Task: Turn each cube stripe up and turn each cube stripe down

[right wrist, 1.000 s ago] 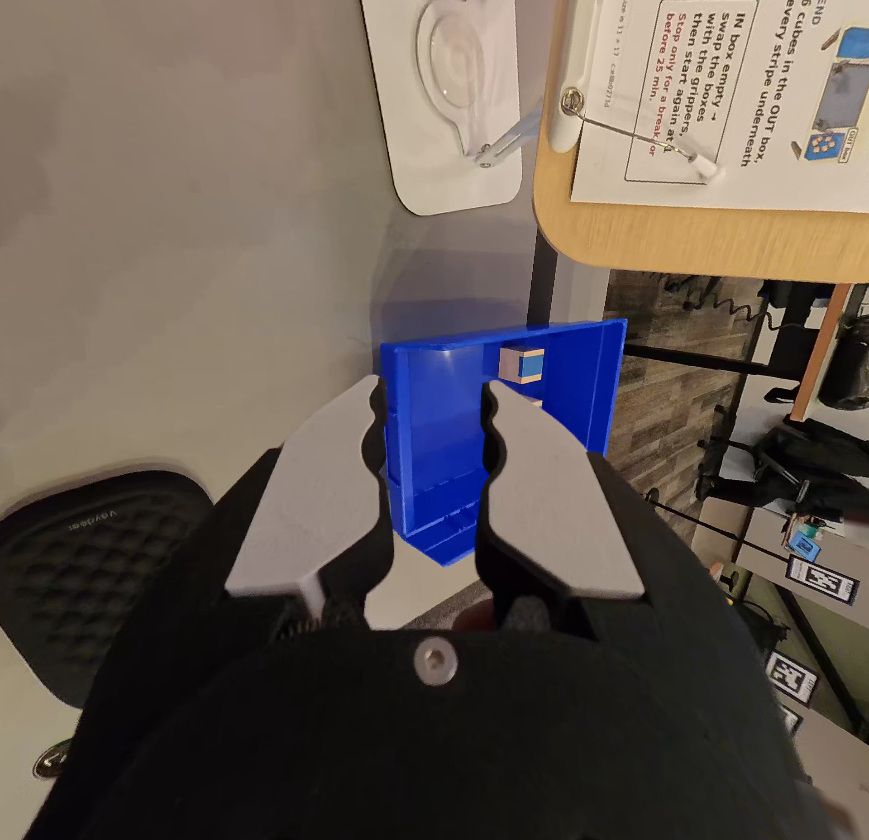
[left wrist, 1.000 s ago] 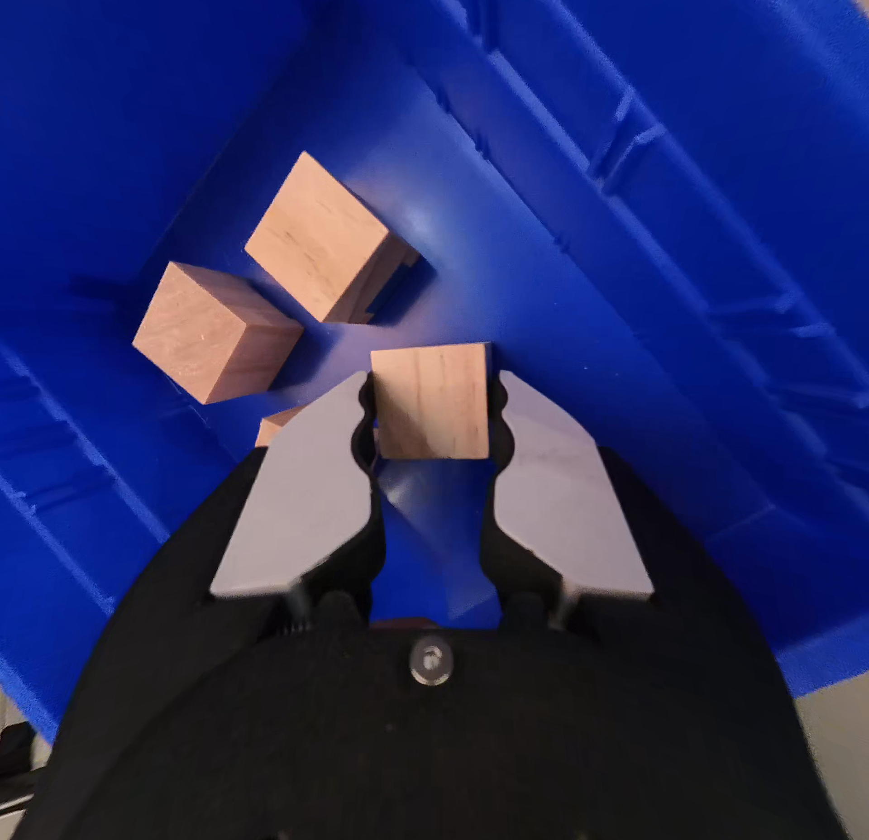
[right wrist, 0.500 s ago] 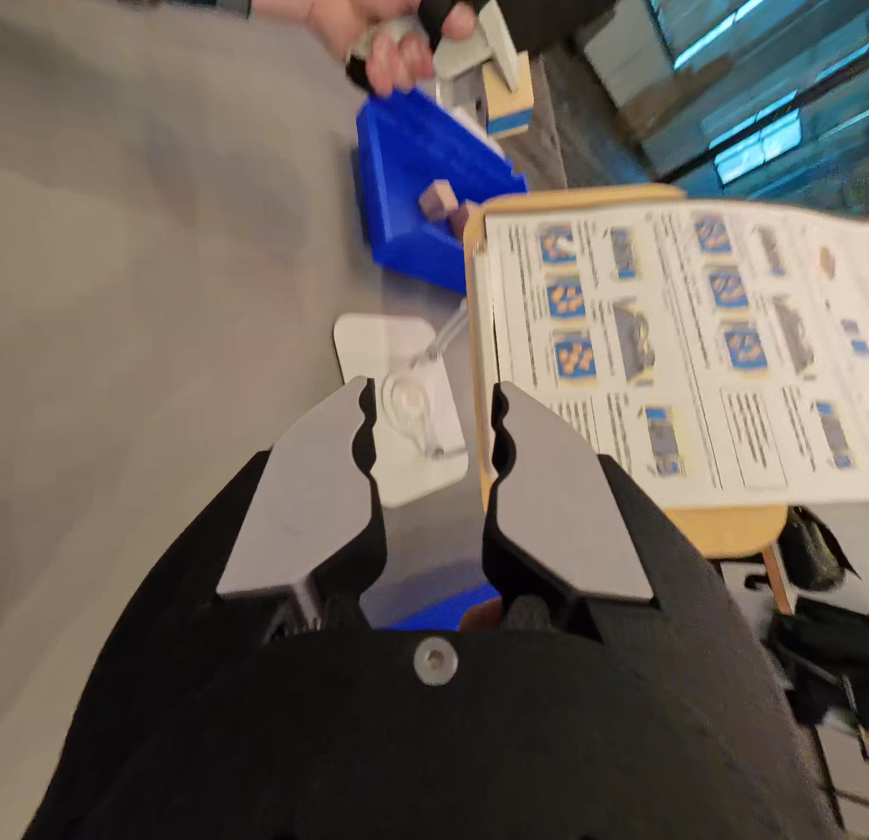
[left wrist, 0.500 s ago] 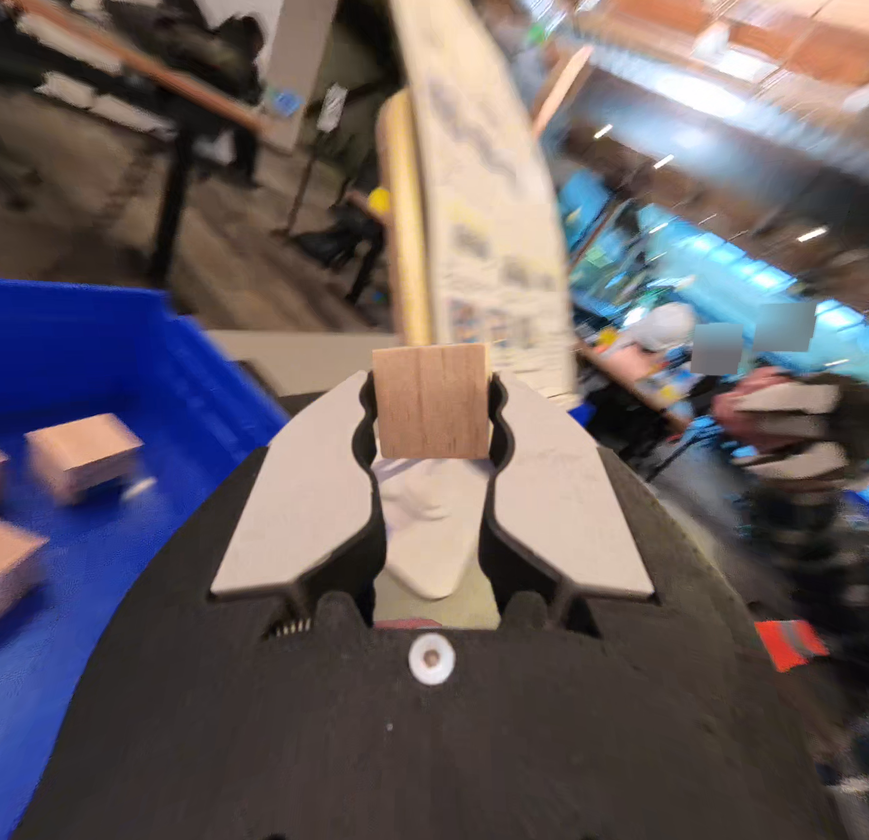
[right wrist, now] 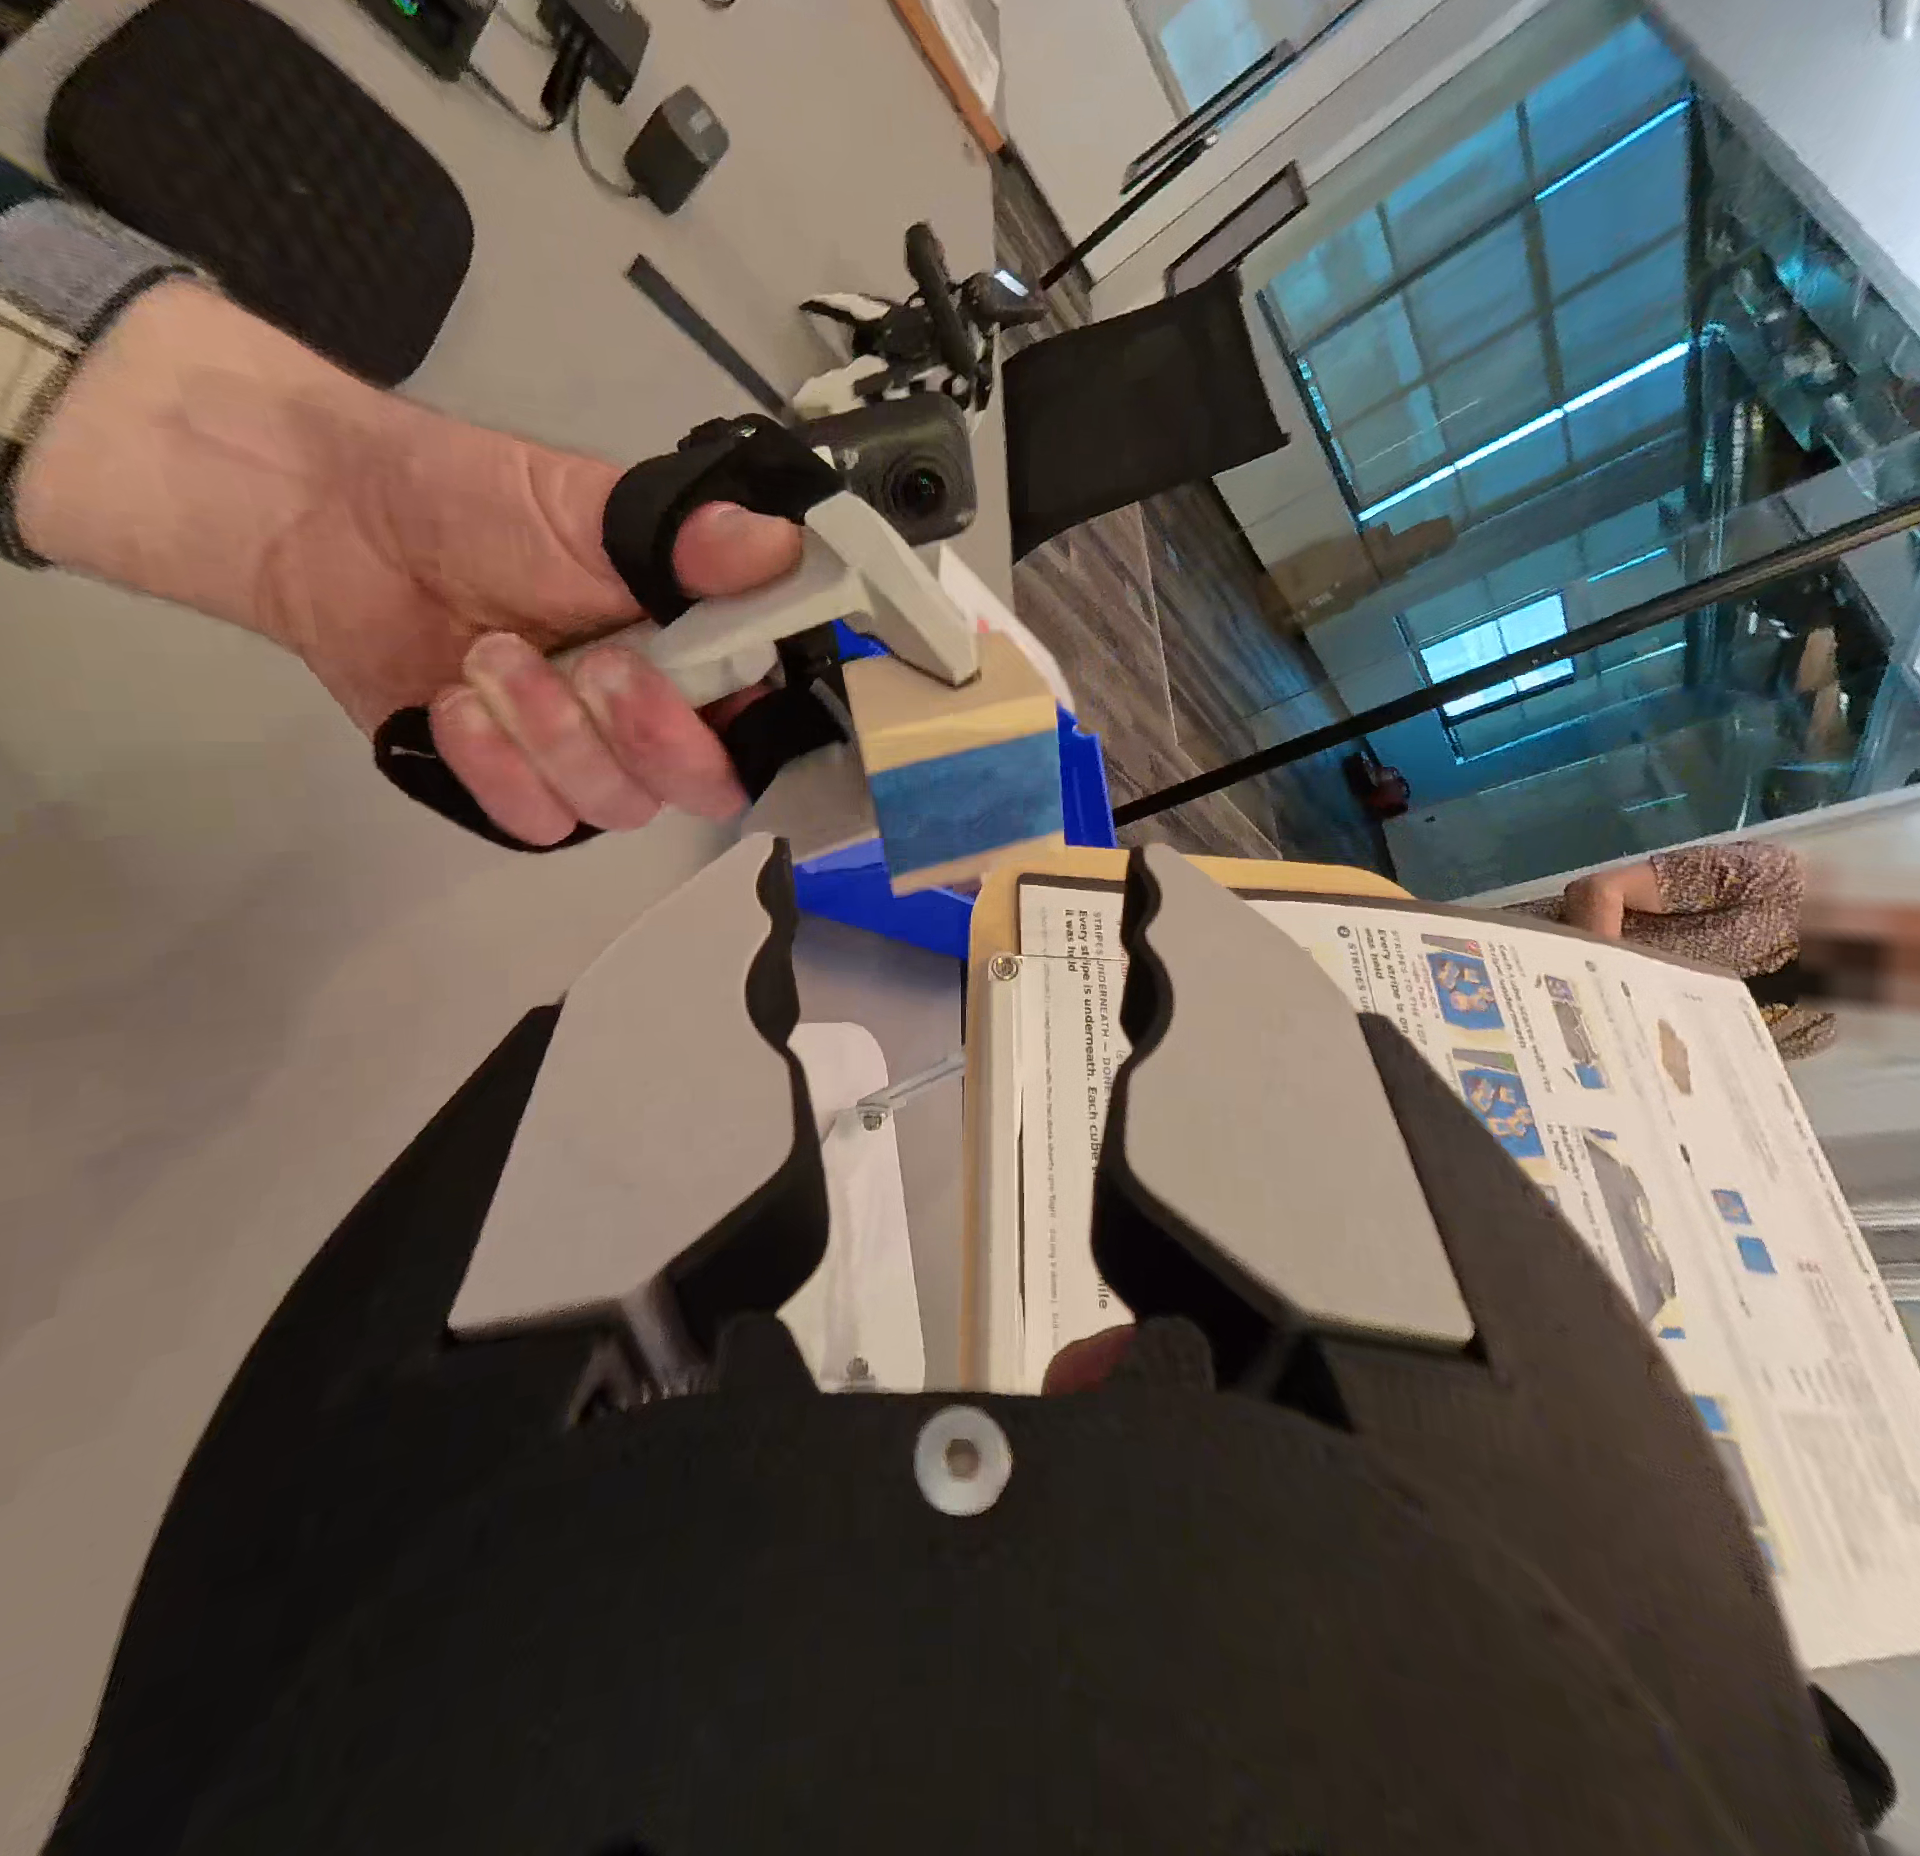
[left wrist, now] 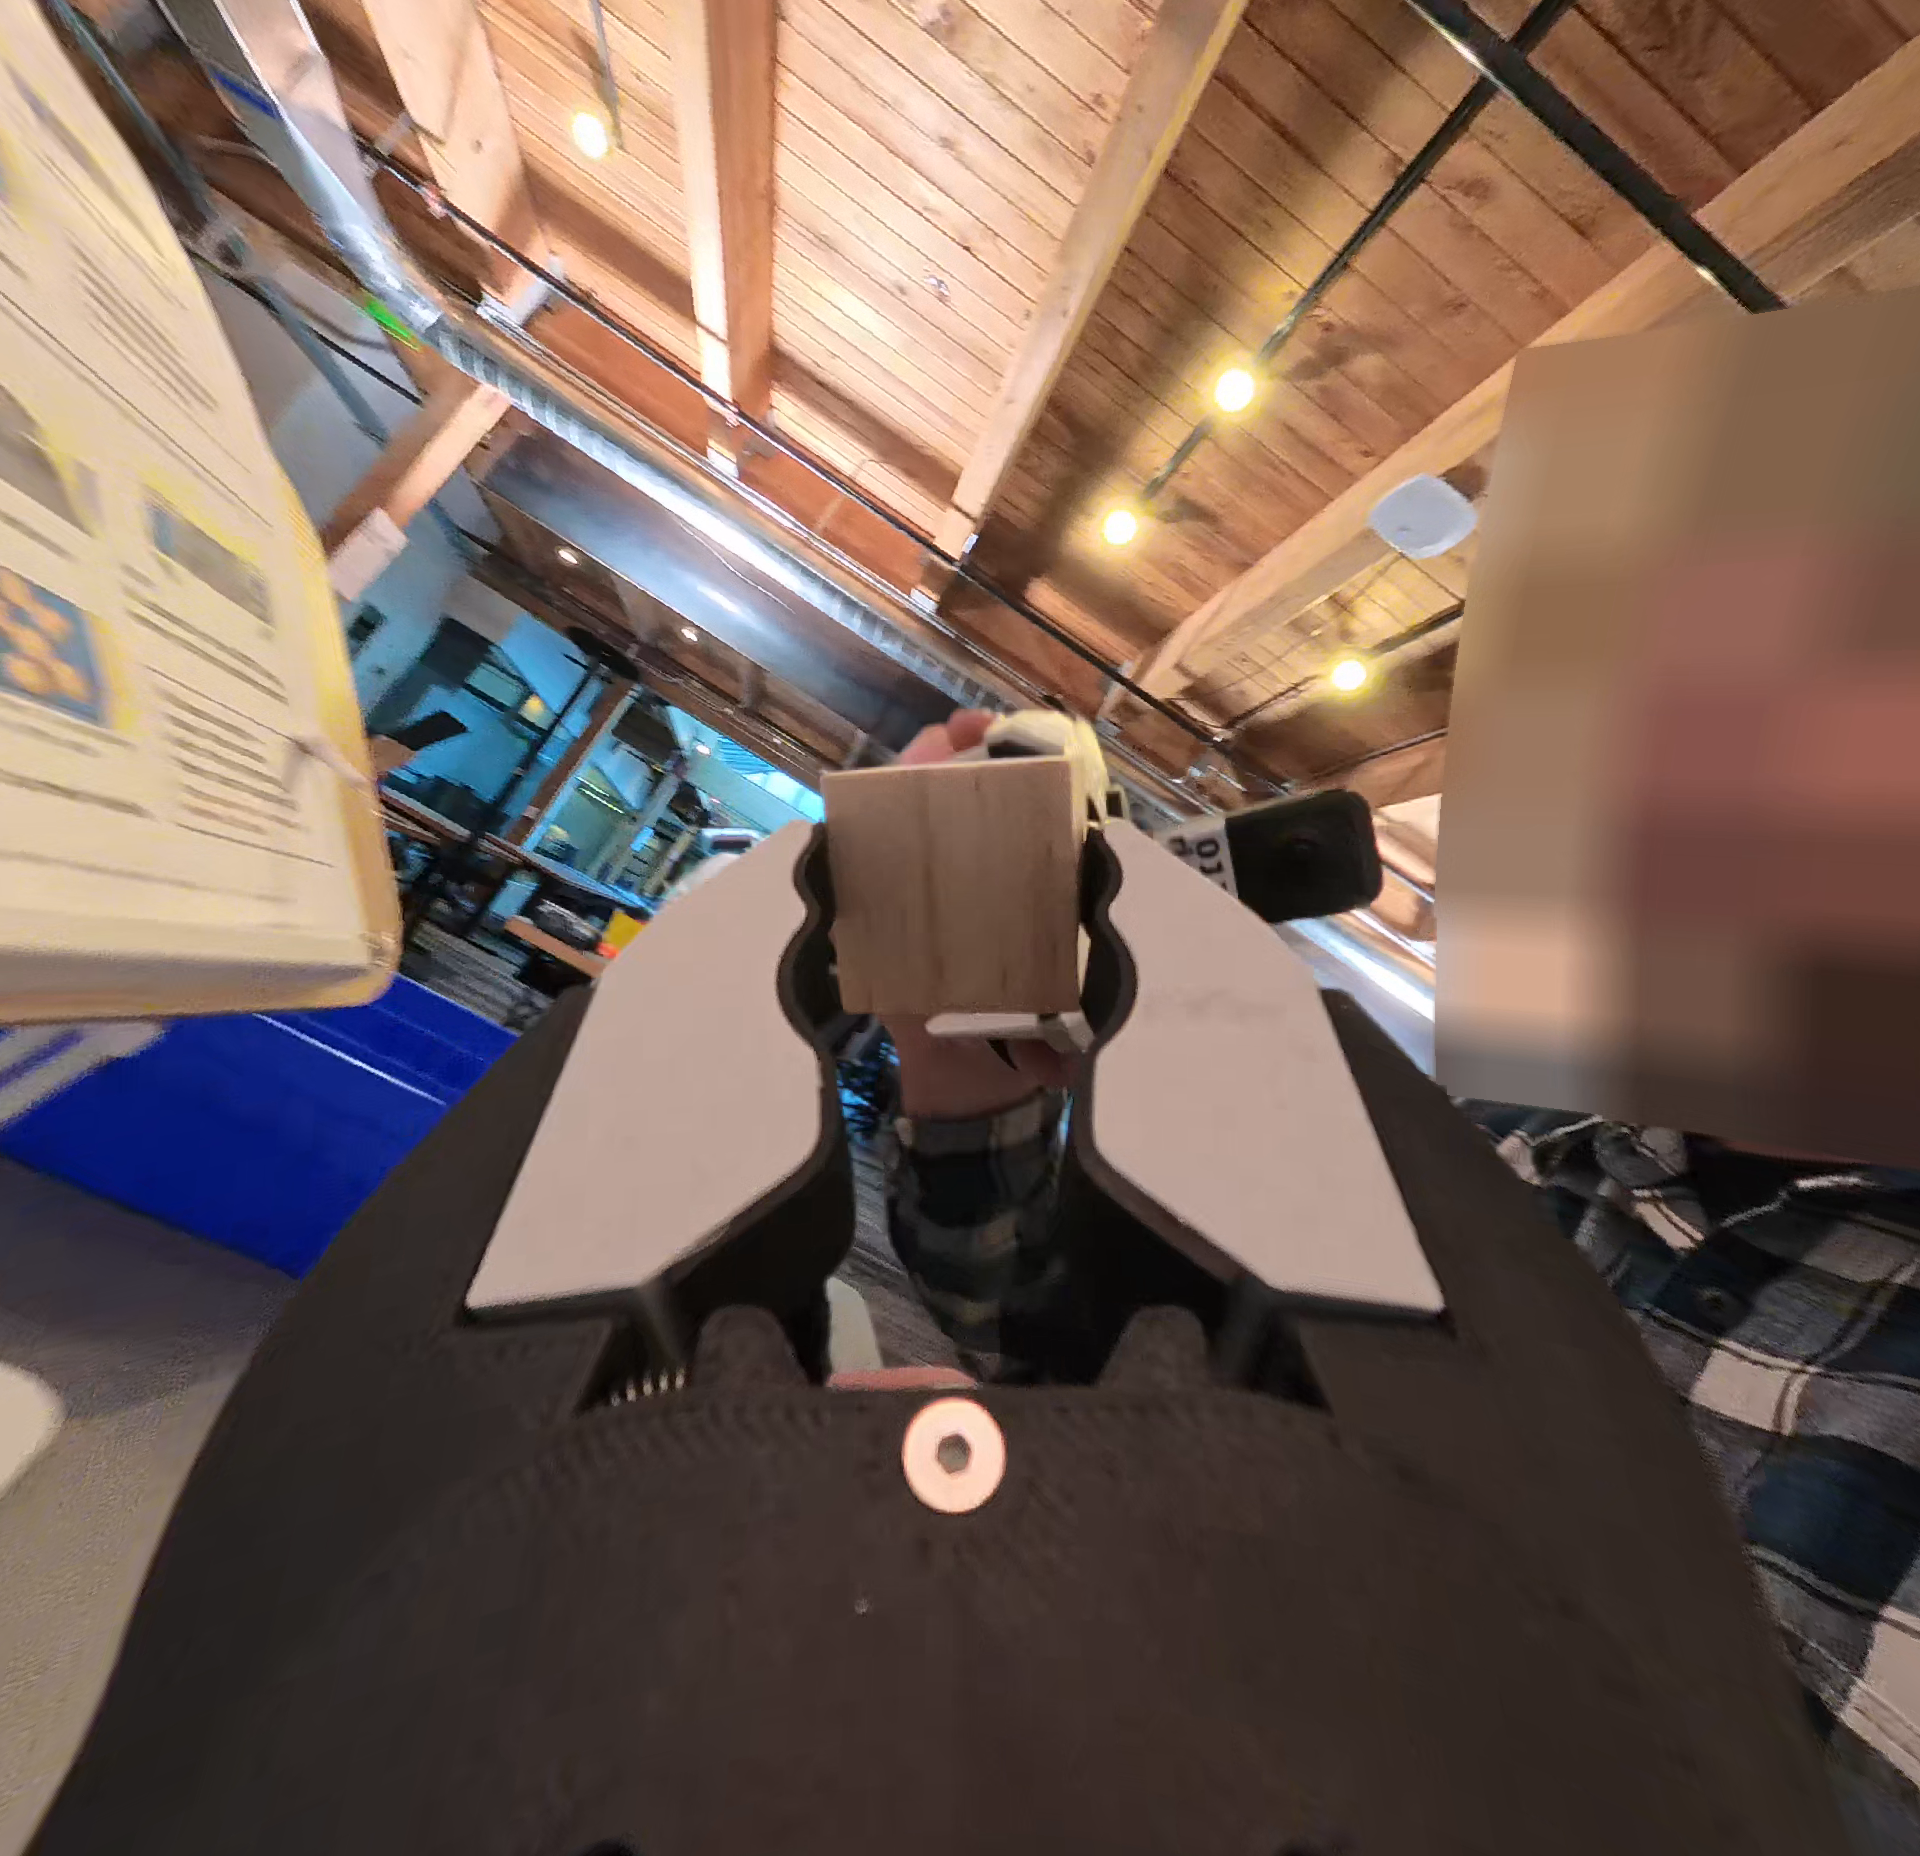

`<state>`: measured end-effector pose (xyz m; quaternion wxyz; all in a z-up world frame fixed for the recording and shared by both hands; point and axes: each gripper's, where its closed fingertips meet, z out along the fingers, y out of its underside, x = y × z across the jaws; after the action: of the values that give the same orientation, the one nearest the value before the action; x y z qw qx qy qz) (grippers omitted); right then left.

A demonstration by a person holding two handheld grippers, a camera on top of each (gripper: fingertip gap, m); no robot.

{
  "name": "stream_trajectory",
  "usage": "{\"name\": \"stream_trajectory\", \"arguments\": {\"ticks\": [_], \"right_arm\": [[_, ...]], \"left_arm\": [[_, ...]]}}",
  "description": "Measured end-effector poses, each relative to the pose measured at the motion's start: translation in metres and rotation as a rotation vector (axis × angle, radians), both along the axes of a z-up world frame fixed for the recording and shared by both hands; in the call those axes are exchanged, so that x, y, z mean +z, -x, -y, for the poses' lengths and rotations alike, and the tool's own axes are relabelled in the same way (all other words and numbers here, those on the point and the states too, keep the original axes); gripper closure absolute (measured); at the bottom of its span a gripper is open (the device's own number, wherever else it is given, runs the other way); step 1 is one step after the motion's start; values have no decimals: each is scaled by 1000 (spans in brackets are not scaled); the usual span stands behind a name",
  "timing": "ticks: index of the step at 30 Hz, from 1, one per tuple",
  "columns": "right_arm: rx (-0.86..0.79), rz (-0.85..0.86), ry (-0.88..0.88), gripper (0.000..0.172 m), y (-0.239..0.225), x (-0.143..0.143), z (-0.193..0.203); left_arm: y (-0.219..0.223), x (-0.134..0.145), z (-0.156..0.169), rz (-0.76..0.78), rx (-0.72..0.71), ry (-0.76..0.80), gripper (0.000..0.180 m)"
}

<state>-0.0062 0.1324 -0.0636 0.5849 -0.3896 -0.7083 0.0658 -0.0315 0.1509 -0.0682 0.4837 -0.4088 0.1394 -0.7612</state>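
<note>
The wooden cube (left wrist: 954, 887) is clamped between the left gripper (left wrist: 954, 907) pads, its blue stripe (right wrist: 961, 804) at frame centre. The right gripper (right wrist: 961, 959), below it, is spread wide and empty. A handover for reorientation appears in hand; closure on the cube's free faces is required next.

One cube (left wrist: 954, 887), two claws (right wrist: 956, 902), one clipboard (right wrist: 1195, 876)

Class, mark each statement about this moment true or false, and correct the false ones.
1. The left tongs grip a wooden cube. True.
2. The right tongs are shut on a cube. False: they are open and empty.
3. The held cube has a blue stripe on one face. True.
4. The held cube rests inside the blue bin. False: it is held in the air, out of the bin.
5. A clipboard with a printed sheet lies beyond the right tongs. True.
</note>
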Motion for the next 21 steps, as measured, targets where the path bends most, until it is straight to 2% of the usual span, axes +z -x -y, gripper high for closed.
{"name": "stream_trajectory", "arguments": {"ticks": [3,7,21], "right_arm": [[13,83,19,108,2,-9,1],[16,127,19,128,-4,-14,1],[7,136,27,128,-30,-12,2]], "left_arm": [[-21,-2,9,22,-58,-3,135],[-37,-2,14,44,-110,4,135],[-63,-2,16,78,-202,18,135]]}}
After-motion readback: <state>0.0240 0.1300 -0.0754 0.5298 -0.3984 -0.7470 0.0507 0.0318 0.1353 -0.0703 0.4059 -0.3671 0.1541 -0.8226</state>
